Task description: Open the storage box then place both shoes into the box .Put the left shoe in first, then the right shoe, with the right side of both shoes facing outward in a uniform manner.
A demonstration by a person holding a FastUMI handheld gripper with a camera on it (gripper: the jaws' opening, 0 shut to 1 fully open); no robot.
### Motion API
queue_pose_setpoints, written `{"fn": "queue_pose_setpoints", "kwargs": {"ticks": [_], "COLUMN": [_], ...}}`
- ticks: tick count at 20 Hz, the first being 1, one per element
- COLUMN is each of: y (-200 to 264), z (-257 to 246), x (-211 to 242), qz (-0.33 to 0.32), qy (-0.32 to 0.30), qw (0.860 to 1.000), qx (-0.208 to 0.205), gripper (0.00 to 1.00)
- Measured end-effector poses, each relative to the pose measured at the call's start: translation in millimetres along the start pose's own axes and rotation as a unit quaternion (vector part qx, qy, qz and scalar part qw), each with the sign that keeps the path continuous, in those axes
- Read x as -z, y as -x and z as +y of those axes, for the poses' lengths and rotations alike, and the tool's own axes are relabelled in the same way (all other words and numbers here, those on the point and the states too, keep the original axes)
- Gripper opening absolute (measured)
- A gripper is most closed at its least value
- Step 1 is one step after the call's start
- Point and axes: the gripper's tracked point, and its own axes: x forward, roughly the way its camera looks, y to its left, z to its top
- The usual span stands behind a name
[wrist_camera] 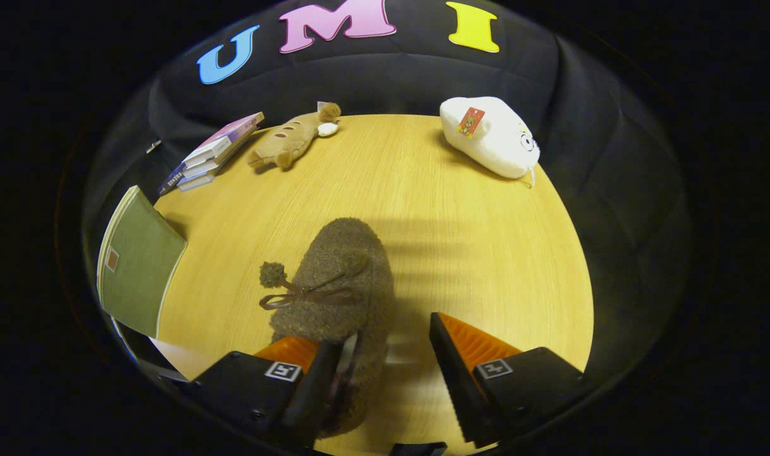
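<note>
A brown fuzzy shoe (pixel 337 285) with a dark bow and a pompom lies on the wooden table (pixel 480 247), toe pointing away from me. My gripper (pixel 385 335) is open around its heel end. The left finger (pixel 312 380) sits against the shoe's heel rim, perhaps inside the opening. The right finger (pixel 461 354) stands apart from the shoe with bare table in the gap. A green storage box (pixel 137 259) with pale edges stands at the table's left side, beyond the left finger; I cannot tell whether it is open.
A stack of books (pixel 213 155) lies at the far left of the table. Next to it is a brown plush animal (pixel 293 139). A white plush toy (pixel 489 136) rests at the far right. Black cloth walls close in behind the table.
</note>
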Motion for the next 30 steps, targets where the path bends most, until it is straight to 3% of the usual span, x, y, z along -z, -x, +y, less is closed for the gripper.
{"fn": "queue_pose_setpoints", "kwargs": {"ticks": [1, 3, 5, 6, 7, 8, 14, 20, 25, 30], "y": [-2.6, -5.1, -8.2, -5.3, -3.6, -7.1, 32.2, 95.8, 137.6, 144.0], "z": [4.3, 5.3, 4.9, -2.5, -2.2, -2.4, 26.9, 97.0, 194.5, 292.2], "x": [2.9, 6.4, 4.2, 2.0, 2.9, 2.7, -6.0, -42.5, -70.3, -91.8], "qz": [0.007, 0.015, 0.022, 0.023, 0.028, 0.029, 0.026, -0.013, -0.039, -0.025], "qy": [-0.004, -0.004, -0.017, -0.033, -0.052, -0.064, -0.112, -0.145, -0.159, -0.188], "qw": [1.000, 1.000, 1.000, 0.999, 0.998, 0.997, 0.993, 0.989, 0.986, 0.979], "qx": [-0.002, 0.009, 0.012, 0.026, 0.029, 0.032, 0.040, 0.039, -0.008, -0.074], "gripper": [0.76, 0.43, 0.28, 0.28, 0.13, 0.08, 0.07, 0.07, 0.07, 0.06]}}
